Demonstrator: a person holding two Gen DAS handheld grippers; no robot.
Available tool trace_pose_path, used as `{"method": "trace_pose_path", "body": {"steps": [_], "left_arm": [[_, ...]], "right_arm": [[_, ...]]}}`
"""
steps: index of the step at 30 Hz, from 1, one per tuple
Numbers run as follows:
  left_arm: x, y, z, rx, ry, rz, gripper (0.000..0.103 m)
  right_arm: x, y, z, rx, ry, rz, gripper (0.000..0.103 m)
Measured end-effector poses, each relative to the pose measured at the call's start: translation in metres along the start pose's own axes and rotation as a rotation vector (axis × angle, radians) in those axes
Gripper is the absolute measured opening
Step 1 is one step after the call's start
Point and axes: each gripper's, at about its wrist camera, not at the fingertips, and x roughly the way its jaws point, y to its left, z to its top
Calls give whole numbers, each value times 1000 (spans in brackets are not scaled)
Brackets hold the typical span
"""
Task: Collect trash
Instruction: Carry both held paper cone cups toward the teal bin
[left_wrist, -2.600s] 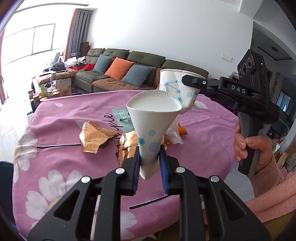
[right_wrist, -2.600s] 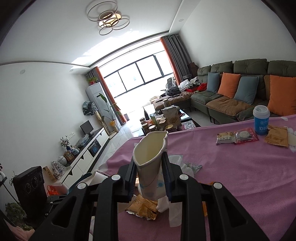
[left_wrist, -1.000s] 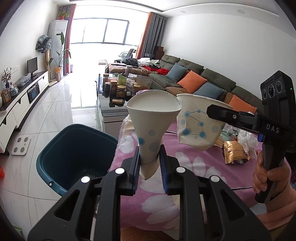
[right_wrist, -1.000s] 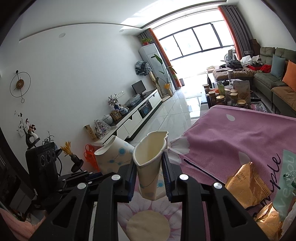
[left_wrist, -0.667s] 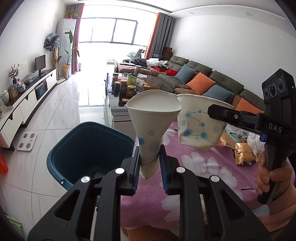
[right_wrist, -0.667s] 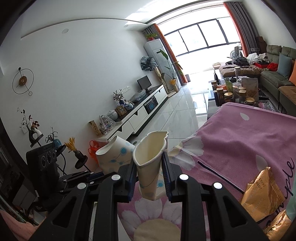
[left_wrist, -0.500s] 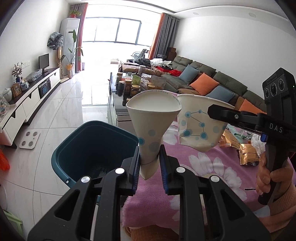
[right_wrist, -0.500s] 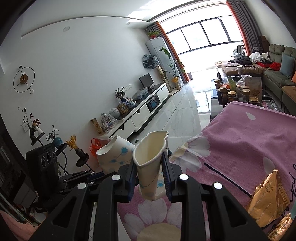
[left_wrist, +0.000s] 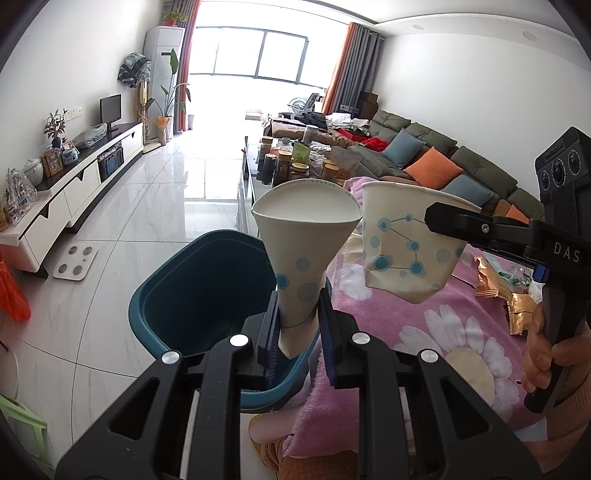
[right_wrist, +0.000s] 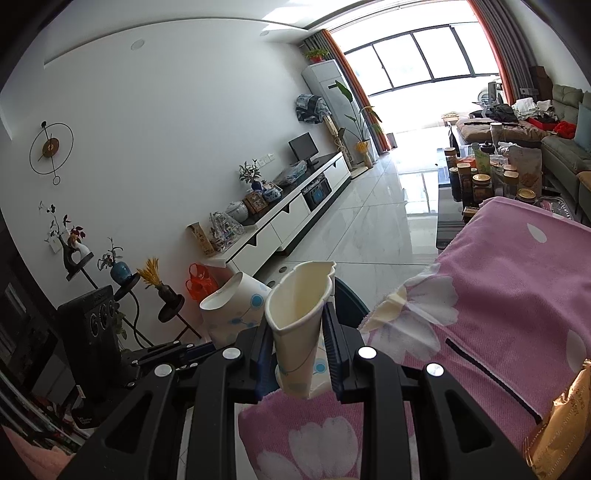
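Two crushed white paper cups with blue dots are held upright, mouths up. The first cup (left_wrist: 303, 254) is pinched at its base above the teal bin (left_wrist: 192, 295); the second cup (left_wrist: 402, 251), dented, perhaps hangs over the table edge.

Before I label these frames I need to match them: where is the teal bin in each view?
Left wrist: the teal bin sits on the floor at lower centre-left, beside the pink tablecloth.
Right wrist: only a sliver of it shows behind the squeezed paper cup.
Shared landmark: the white TV cabinet.
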Motion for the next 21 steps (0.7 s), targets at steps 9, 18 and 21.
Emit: {"method": "trace_pose_path", "body": {"steps": [9, 18, 21], "left_arm": [[13, 4, -2, -20, 23, 24, 20], [21, 7, 0, -32, 34, 43, 20], [26, 6, 0, -35, 41, 57, 21]], "right_arm": [[22, 7, 6, -16, 33, 9, 24], [43, 8, 9, -9, 72, 10, 24], [50, 9, 8, -4, 86, 6, 24]]}}
